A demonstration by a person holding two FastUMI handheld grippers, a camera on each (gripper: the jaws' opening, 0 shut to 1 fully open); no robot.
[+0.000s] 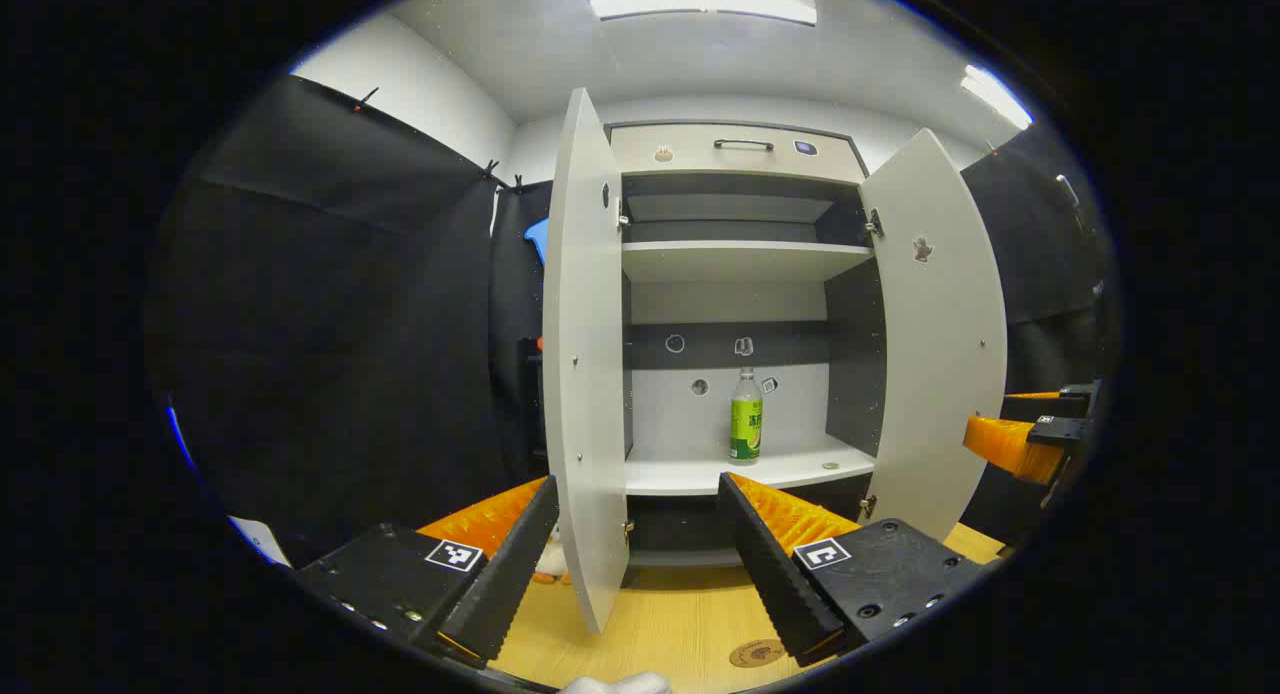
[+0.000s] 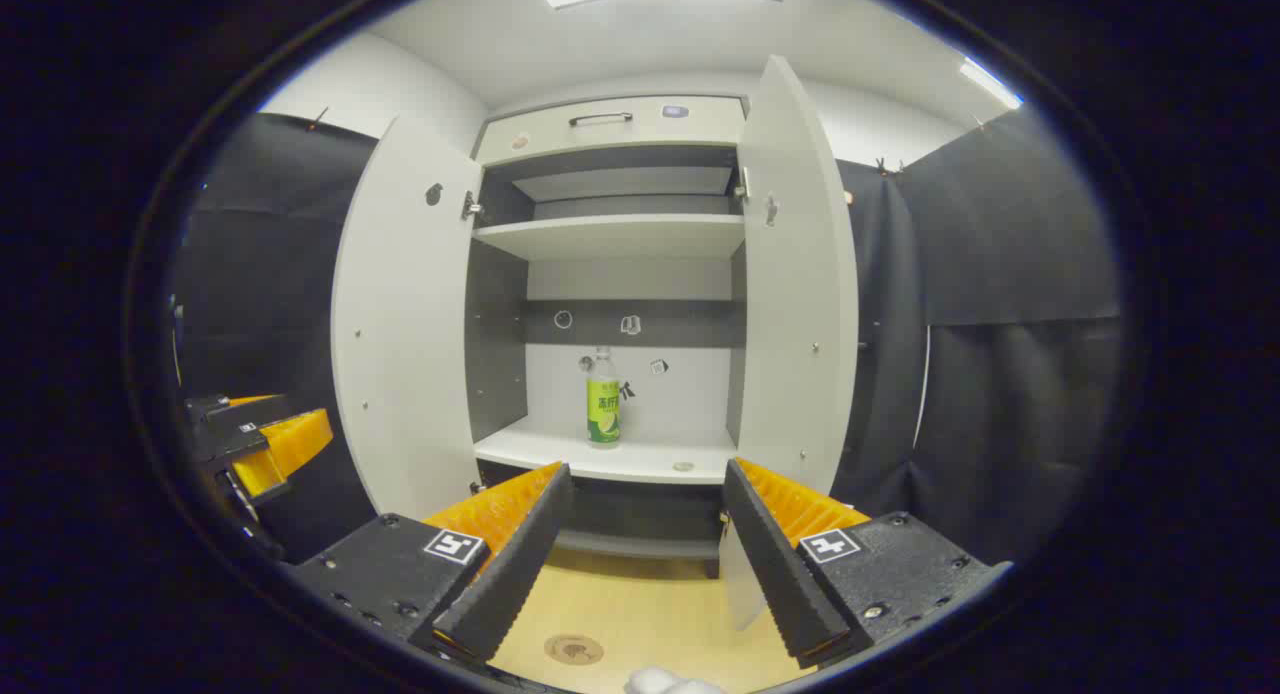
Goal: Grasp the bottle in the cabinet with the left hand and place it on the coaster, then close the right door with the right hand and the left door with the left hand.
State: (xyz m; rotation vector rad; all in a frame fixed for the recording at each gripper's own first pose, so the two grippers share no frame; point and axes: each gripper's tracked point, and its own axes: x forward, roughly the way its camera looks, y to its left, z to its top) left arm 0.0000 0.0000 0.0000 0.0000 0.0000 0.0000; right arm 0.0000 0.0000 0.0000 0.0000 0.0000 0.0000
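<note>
The cabinet stood with both doors swung wide, the left door edge-on in the left gripper view and the right door angled outward. It rested on a pale wooden table. On the lower shelf the bottle stood upright, near the back wall and well apart from both grippers; a small round thing lay on the shelf to its right, too small to identify. On the table in front of the cabinet lay the coaster, bare.

The left gripper hung back from the cabinet with its fingers spread wide and empty, the left door's edge standing between them in its own view. The right gripper was likewise spread wide and held nothing; it also showed at the edge of the left gripper view.

No step appeared begun. The likely trouble was the left door: a straight reach might clip its edge and swing it. A tall, narrow bottle could also tip if one finger struck it first, or topple if set off-centre on the coaster.
</note>
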